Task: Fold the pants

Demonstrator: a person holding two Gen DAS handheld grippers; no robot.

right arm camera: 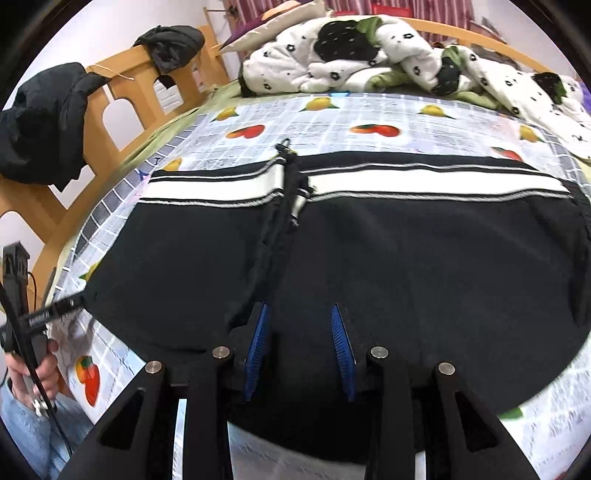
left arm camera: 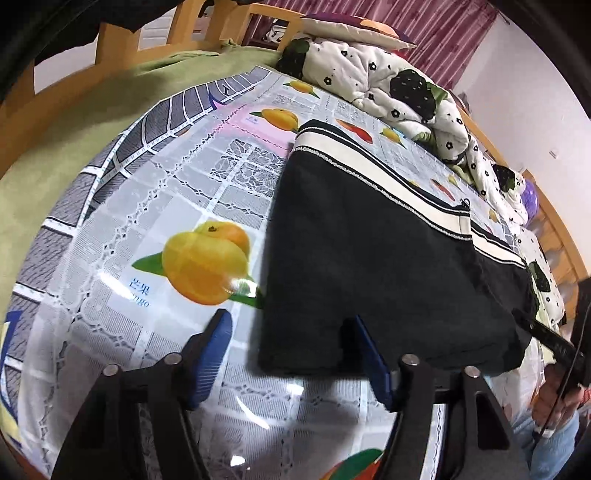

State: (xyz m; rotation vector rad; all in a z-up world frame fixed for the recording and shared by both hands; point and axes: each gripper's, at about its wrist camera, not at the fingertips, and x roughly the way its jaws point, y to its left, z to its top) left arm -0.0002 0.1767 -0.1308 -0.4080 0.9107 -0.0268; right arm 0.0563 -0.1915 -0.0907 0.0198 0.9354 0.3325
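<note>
Black pants (right arm camera: 369,266) with one broad cream side stripe edged in thin pale trim lie flat on a glossy plastic cloth (left arm camera: 147,206) printed with mangoes and red fruit, spread over a green sheet (left arm camera: 92,92). Behind them a rumpled white quilt (right arm camera: 369,55) with black flowers is heaped against the wooden bed frame (right arm camera: 122,85), one pillow (left arm camera: 354,31) on top; two dark garments (right arm camera: 44,122) hang on the frame's posts. A black drawstring (right arm camera: 273,236) trails across the cloth. Left gripper (left arm camera: 291,354) stands with jaws apart at the pants' near corner, one blue ribbed pad on bare cloth, the other at the fabric's edge. Right gripper (right arm camera: 301,350) has jaws apart over the black fabric, pads not pressing. A hand (right arm camera: 37,365) holds the other tool's handle
</note>
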